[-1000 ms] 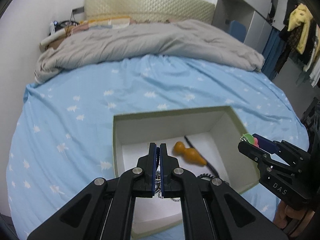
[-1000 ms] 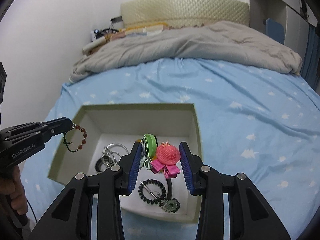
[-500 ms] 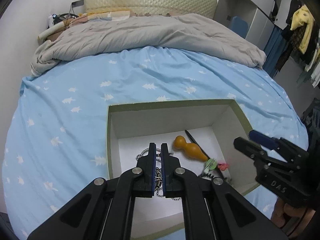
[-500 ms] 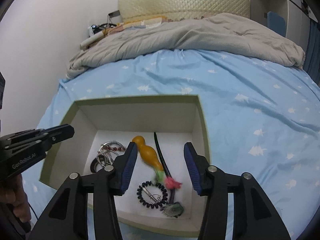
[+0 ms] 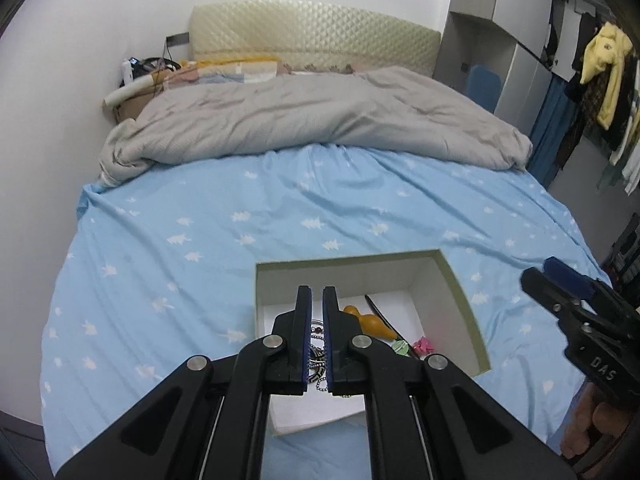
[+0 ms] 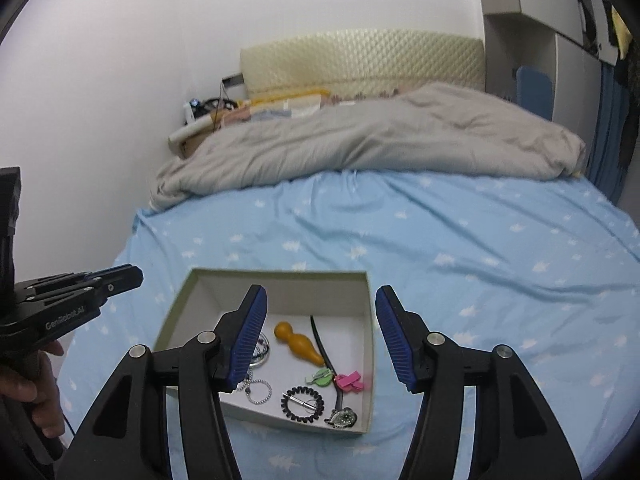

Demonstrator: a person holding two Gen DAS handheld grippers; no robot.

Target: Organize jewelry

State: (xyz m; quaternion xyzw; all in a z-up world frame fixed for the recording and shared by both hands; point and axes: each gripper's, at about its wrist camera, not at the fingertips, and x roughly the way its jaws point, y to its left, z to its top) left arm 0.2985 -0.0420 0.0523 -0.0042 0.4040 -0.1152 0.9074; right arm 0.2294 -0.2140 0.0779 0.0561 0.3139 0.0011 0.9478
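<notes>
I am holding the left hand-held gripper [image 5: 317,300] over the near-left part of the box [image 6: 370,320], its blue pads [image 5: 305,320] standing almost together with only a thin slit between them and nothing in that slit. Seen from the right camera, its side is reading "GenRobot.AI" in pale letters. I am keeping the right hand-held gripper [image 6: 318,300] spread wide — empty, with the box showing between its fingers [image 6: 394,340]. From the left camera its black body is showing the letters "DAS".

The jewelry is lying inside the one open, pale-walled box on the bed [image 6: 480,240]. Nearest me I am counting one black coil hair tie [image 6: 303,403] with a small metal piece across it, one silver beaded chain [image 6: 256,390] to its left, and one ornate metal piece [image 6: 342,417] at the near-right corner. Just beyond, one green clip [image 6: 320,377] and one pink clip [image 6: 351,382] are lying side by side. Farther in, one orange gourd-shaped pendant [image 6: 298,342] is lying beside one black cord [image 6: 322,346], and metal rings [image 6: 262,354] are half hidden behind my left finger — I cannot count those.

Beyond the box, the blue sheet with white tree prints is running up to one grey duvet [image 6: 380,144] and one quilted cream headboard [image 6: 360,58].
</notes>
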